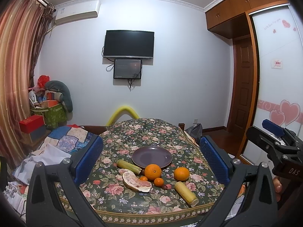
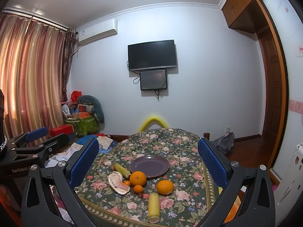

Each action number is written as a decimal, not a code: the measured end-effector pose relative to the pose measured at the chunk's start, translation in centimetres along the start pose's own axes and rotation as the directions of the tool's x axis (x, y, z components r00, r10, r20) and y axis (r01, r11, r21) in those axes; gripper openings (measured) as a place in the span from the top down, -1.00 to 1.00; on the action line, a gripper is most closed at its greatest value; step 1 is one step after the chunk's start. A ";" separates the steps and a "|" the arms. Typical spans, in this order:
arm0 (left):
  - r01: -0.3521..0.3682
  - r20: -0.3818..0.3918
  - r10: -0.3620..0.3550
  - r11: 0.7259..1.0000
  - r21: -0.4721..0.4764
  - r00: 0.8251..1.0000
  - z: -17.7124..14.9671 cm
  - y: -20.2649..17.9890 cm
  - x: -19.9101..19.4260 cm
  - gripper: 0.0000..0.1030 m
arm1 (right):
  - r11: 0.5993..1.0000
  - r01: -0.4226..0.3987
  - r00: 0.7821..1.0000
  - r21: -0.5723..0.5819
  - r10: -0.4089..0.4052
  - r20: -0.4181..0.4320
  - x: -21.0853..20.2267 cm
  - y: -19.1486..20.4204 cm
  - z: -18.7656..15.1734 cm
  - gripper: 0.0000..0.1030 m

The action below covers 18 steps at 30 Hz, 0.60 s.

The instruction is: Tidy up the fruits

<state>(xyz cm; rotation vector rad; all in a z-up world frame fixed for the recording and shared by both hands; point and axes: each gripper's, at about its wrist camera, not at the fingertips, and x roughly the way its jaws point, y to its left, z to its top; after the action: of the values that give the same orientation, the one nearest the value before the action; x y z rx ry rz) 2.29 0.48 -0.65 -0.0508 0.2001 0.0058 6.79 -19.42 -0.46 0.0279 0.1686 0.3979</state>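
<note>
An empty purple plate [image 1: 151,157] [image 2: 149,165] sits mid-table on a floral cloth [image 1: 147,132] [image 2: 157,141]. In front of it lie two oranges [image 1: 152,172] [image 1: 181,173] [image 2: 137,178] [image 2: 165,187], two small tangerines [image 1: 158,182] [image 2: 138,189], a peeled pomelo piece [image 1: 136,182] [image 2: 118,183], two sugarcane pieces [image 1: 186,193] [image 1: 128,165] [image 2: 153,207] and a small dark fruit [image 1: 165,186]. My left gripper [image 1: 151,158] is open and empty, held back from the table's near edge. My right gripper [image 2: 148,160] is open and empty too; it also shows at the right in the left wrist view [image 1: 274,132].
A bed with patchwork bedding [image 1: 62,140] lies left of the table. Boxes and bags [image 1: 47,109] pile by the curtain. A television [image 1: 128,44] hangs on the far wall. A wardrobe and door [image 1: 244,94] stand at the right.
</note>
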 end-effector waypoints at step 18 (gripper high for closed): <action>0.005 -0.005 -0.005 1.000 -0.008 1.000 -0.2 0.2 0.2 -1.00 | 1.000 -0.002 1.000 0.002 0.002 -0.012 0.2 0.1 -0.1 -1.00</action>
<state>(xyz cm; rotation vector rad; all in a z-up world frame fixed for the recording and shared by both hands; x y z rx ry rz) 2.46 0.65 -0.88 -0.0591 0.2047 0.0015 6.90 -19.23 -0.57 0.0274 0.1809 0.3998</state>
